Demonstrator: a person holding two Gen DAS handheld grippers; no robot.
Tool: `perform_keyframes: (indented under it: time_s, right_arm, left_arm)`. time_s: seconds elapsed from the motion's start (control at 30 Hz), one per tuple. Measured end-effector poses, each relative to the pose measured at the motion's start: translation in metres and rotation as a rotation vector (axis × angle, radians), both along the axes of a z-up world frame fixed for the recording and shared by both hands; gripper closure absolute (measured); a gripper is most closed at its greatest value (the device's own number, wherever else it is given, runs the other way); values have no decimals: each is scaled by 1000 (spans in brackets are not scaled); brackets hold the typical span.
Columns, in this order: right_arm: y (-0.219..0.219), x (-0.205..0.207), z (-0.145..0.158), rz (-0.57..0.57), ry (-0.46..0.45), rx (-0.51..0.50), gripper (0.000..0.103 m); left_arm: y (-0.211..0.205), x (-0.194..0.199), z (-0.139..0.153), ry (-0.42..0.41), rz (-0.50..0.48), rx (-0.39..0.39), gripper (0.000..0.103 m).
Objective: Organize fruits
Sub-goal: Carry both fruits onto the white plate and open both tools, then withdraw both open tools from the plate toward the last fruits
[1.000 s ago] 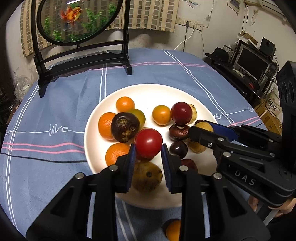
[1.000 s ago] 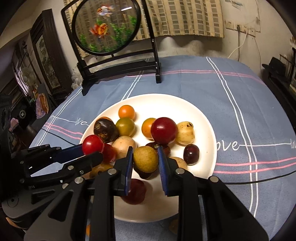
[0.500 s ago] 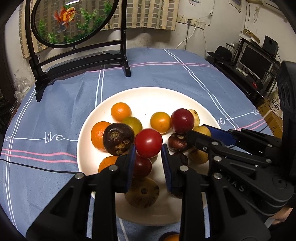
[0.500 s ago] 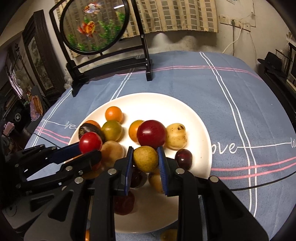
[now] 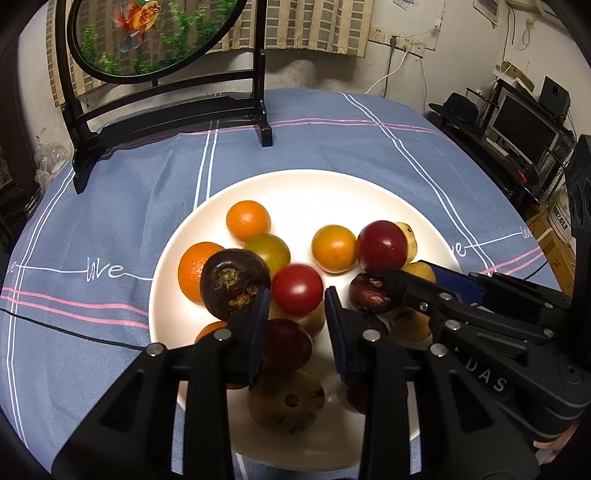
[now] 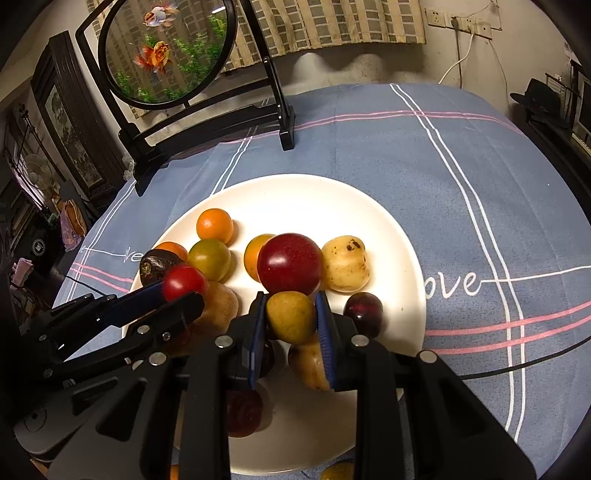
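A lived-in home: clothed table (image 5: pixel 332 122), goldfish screen (image 5: pixel 155 37), curtains (image 6: pixel 332 22), computer monitor (image 5: pixel 524 118) on a side desk.

The word "love" is embroidered in white script on the blue tablecloth (image 5: pixel 332 133), left of the white plate (image 5: pixel 306 192) in the left wrist view. It is repeated, partly cut off, at the plate's right edge. In the right wrist view the tablecloth (image 6: pixel 369 147) shows the letters "ove" right of the plate (image 6: pixel 295 192). "DAS" is printed in pale capitals on the black body of the right gripper (image 5: pixel 410 284). Print on a cardboard box (image 5: pixel 561 218) is too small to be read.
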State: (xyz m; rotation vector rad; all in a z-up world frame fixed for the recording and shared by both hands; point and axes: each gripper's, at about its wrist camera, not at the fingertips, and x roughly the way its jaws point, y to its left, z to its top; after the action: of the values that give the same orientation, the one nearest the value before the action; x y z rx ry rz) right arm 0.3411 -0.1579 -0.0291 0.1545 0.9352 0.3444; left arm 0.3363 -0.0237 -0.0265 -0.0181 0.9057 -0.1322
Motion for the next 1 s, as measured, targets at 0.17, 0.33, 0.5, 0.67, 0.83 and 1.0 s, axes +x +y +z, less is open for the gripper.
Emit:
perform_keyframes:
  time_s: [0.17,0.33,0.5,0.67,0.83,1.0]
  right_arm:
    - [-5,-1,-1,-2,25,46,76]
    - [-11,-9,5,2,21,96,62]
    - [-17,-26,16,-15,-32,85,44]
    - [-19,-47,24,-15,-82,35,44]
    - [-28,-70,28,-26,-112,22,44]
    - [-38,-90,22,-42,-103,2,44]
  left_arm:
    - [5,-4,3,-1,24,-13,56]
    - [12,-20,17,-54,39,-10,40]
    - [16,-37,27,-75,33,-14,40]
    - [16,-58,31,-84,22,-17,40]
    - [15,-81,33,-92,7,-19,39]
    - [16,-105,24,-75,2,-35,39]
